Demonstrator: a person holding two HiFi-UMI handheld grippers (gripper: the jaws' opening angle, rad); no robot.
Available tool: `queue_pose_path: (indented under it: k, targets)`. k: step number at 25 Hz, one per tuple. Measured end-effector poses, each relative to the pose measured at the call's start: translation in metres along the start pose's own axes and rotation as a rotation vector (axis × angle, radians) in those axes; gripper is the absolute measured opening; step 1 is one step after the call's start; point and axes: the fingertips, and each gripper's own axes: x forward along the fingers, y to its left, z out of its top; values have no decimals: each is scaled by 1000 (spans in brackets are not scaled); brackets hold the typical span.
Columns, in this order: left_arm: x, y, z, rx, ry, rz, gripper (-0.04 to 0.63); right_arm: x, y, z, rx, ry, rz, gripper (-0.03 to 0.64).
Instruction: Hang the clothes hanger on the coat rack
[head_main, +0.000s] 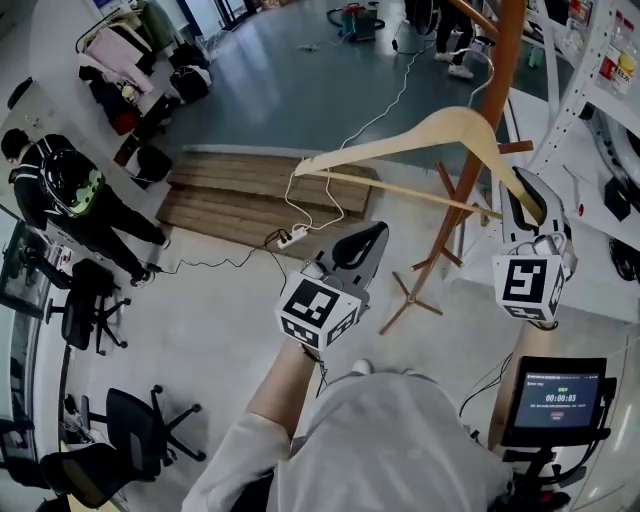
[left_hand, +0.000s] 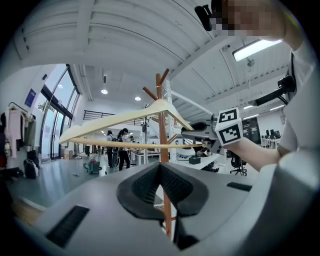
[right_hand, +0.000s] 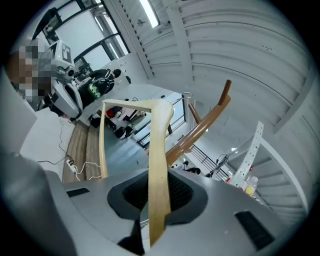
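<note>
A pale wooden clothes hanger hangs in the air, its bar level and its metal hook up beside the brown coat rack pole. My right gripper is shut on the hanger's right arm; in the right gripper view the wood runs straight between the pads, with the coat rack behind. My left gripper is lower and to the left, shut and empty, apart from the hanger. From the left gripper I see the hanger, the rack pole and the right gripper.
White shelving stands right of the rack. A power strip with a white cable lies on the floor by a wooden platform. A small screen is at lower right. Office chairs and a seated person are at left.
</note>
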Motion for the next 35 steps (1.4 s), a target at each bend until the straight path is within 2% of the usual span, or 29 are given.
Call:
queue_pose_path:
  k: [7,11,17,24,29,35]
  targets:
    - [13,15,58,63,-34,51,2,16,-46,48,-36,-66,13,71]
    - [29,14,97,60,-80,30,2,25,-76,63,-52,-115,11,71]
    - [28,7,132,138,-73,24,2,21,-104,91,-72,-162,-33,71]
    - [22,9,174,135,-125,22,2,12,-135,124,-91,-214,-95,71]
    - [23,10,190,153,-134,12,2,5,-150,128,-76,-216,-126,70]
    - [35,2,196,167,-146,-27,2,-1,-163,106,-49,-174,-157,71]
